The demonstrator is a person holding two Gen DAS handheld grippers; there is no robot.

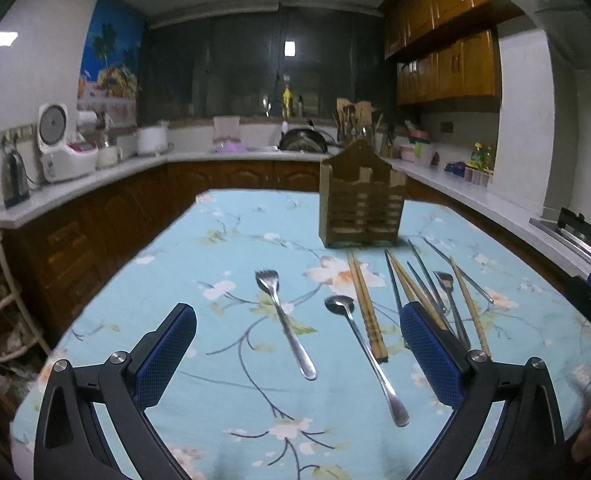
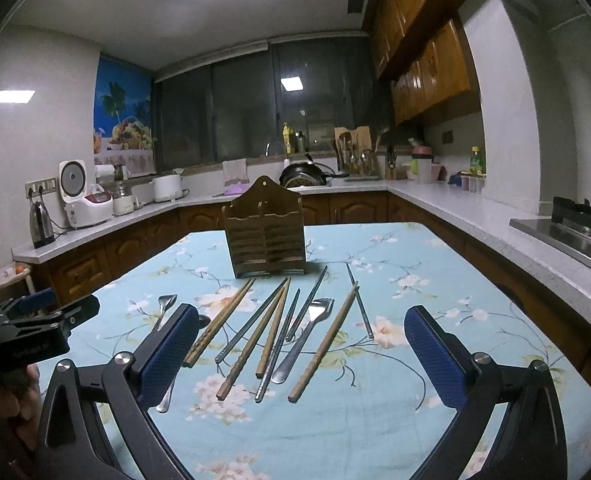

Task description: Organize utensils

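Observation:
A wooden utensil holder (image 1: 361, 204) (image 2: 266, 236) stands upright on the floral blue tablecloth (image 1: 235, 240). In front of it lie a metal fork (image 1: 285, 320), a metal spoon (image 1: 365, 356), wooden chopsticks (image 1: 367, 308) (image 2: 221, 322), metal chopsticks (image 2: 279, 346) and a second fork (image 2: 303, 340). My left gripper (image 1: 299, 320) is open and empty, above the first fork and the spoon. My right gripper (image 2: 301, 324) is open and empty, above the chopsticks and second fork. The left gripper's body (image 2: 35, 328) shows at the right wrist view's left edge.
Kitchen counters (image 1: 95, 176) run around the table on the left, back and right. They carry a rice cooker (image 1: 61, 144), a kettle (image 1: 14, 178), a wok (image 2: 301, 172) and bottles. A gas stove (image 2: 579, 224) sits at the right.

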